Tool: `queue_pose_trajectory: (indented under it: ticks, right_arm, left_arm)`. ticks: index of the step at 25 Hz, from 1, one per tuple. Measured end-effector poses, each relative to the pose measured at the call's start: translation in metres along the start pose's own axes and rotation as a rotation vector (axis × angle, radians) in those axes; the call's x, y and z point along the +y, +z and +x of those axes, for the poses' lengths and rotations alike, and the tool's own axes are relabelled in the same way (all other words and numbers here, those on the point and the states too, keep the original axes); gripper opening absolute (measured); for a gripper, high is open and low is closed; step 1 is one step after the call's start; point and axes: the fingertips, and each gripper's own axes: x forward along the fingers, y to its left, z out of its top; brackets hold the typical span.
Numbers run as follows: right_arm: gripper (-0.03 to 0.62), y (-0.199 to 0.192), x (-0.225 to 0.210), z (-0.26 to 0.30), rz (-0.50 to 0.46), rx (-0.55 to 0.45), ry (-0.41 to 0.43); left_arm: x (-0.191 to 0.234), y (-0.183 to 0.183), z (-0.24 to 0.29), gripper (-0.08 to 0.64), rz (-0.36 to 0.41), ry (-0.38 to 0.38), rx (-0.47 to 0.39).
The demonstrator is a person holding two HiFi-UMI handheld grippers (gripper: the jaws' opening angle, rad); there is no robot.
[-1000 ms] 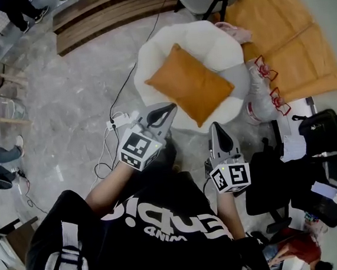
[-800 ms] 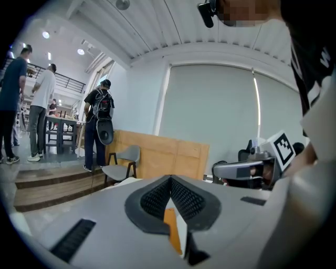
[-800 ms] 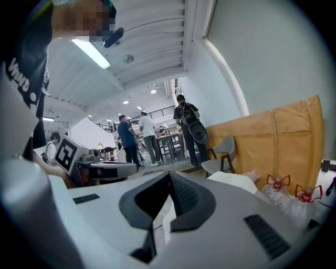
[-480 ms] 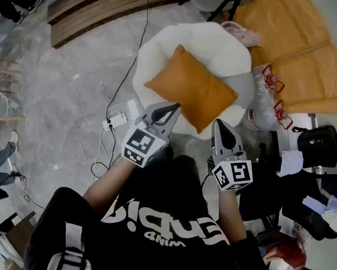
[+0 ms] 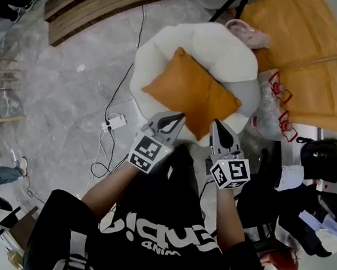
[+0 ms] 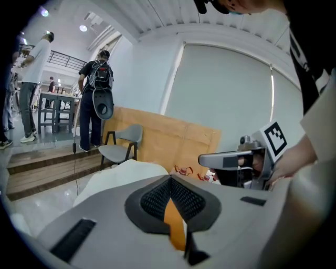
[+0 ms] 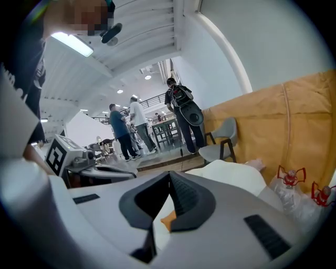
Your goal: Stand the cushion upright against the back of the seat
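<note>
From the head view, the orange cushion [image 5: 191, 93] lay flat on the white seat [image 5: 222, 43], turned cornerwise, with one corner pointing at the seat's puffy back and the opposite corner hanging past the front edge. Only that view gave the whole layout. The left tongs [image 5: 172, 121] sat just short of the cushion's near-left edge, and the right tongs [image 5: 217, 124] just beside its near corner. Neither could be seen touching it. A white power strip [image 5: 115, 122] with its cables lay on the grey floor [image 5: 64, 94] to the left of the seat. The left gripper view showed what the head view could not. The left tongs [image 6: 170, 181] were pressed together with nothing pinched, and only a sliver of the cushion [image 6: 174, 223] showed through the slit below their tips. The right tongs [image 6: 231, 159] hung alongside at the right. That view also took in a grey chair [image 6: 123, 144] in front of a tan board [image 6: 173, 139], and people [image 6: 97, 100] standing on a raised wooden step. The right gripper view showed the right tongs [image 7: 169, 176] likewise closed and empty, with a small orange scrap of the cushion [image 7: 167, 220] beyond them. The left tongs [image 7: 105, 169] lay off to the left, with the pale seat [image 7: 231, 176] ahead.
</note>
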Motion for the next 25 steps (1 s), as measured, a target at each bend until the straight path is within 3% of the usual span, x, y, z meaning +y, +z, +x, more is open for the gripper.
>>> queue_pose_trajectory:
  ticks: [8, 17, 20, 23, 25]
  right_arm:
    - [0.02, -0.029, -0.052, 0.047, 0.014, 0.08, 0.012]
    - [0.02, -0.108, -0.101, 0.083, 0.002, 0.194, 0.041]
    - [0.021, -0.137, -0.117, 0.096, 0.008, 0.243, 0.035]
    - [0.026, -0.167, -0.133, 0.108, 0.021, 0.277, 0.021]
    - [0.076, -0.189, -0.143, 0.115, 0.032, 0.306, 0.014]
  left_arm:
    - [0.018, -0.032, 0.065, 0.008, -0.029, -0.008, 0.081]
    - [0.052, -0.106, 0.117, 0.011, -0.118, 0.005, 0.169]
    - [0.065, -0.14, 0.131, 0.041, -0.142, 0.007, 0.213]
    - [0.076, -0.173, 0.145, 0.118, -0.167, 0.008, 0.262]
    - [0.08, -0.193, 0.153, 0.132, -0.195, 0.006, 0.291]
